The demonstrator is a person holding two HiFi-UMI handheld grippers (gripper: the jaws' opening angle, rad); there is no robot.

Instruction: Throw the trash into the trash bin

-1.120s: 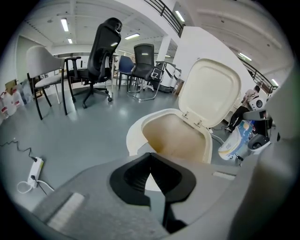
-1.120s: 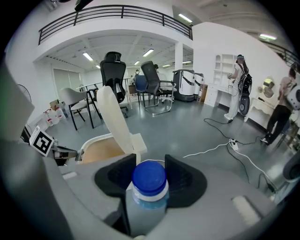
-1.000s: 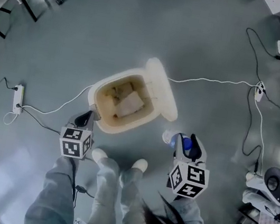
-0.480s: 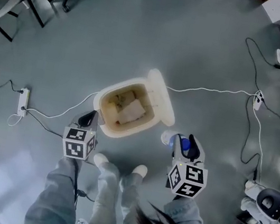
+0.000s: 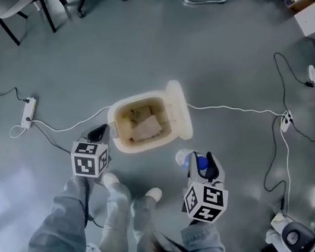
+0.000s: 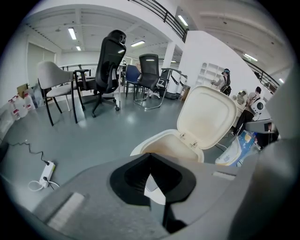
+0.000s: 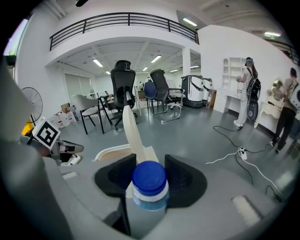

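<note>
The trash bin [image 5: 112,119] stands on the floor [image 5: 218,54] right in front of the person's feet. Its lid [image 5: 179,111] is tipped back, so the mouth is open. Some pale crumpled trash [image 5: 145,127] already lies inside, so a part of the work seems to be done.

The right gripper [image 5: 200,163] is clenched on a clear plastic bottle [image 5: 191,158] with a blue cap. In the right gripper view the bottle stands between the two dark pads, with the cap pointing away from the gripper. From the head view the bottle is near the bin on its right side, below the lid, but not over the opening — there is floor under it, not the bin.

The left gripper [image 5: 99,133] is just beside the front left corner of the bin. Its jaw tips are closed together, and I see no clear thing between them. A small pale patch shows behind the tips in the left gripper view; I cannot tell if it is a scrap or only the bin wall seen through the gap.

In my judgement the task is near its end for this bottle: what is left is to bring it over the open mouth and release it.
</note>
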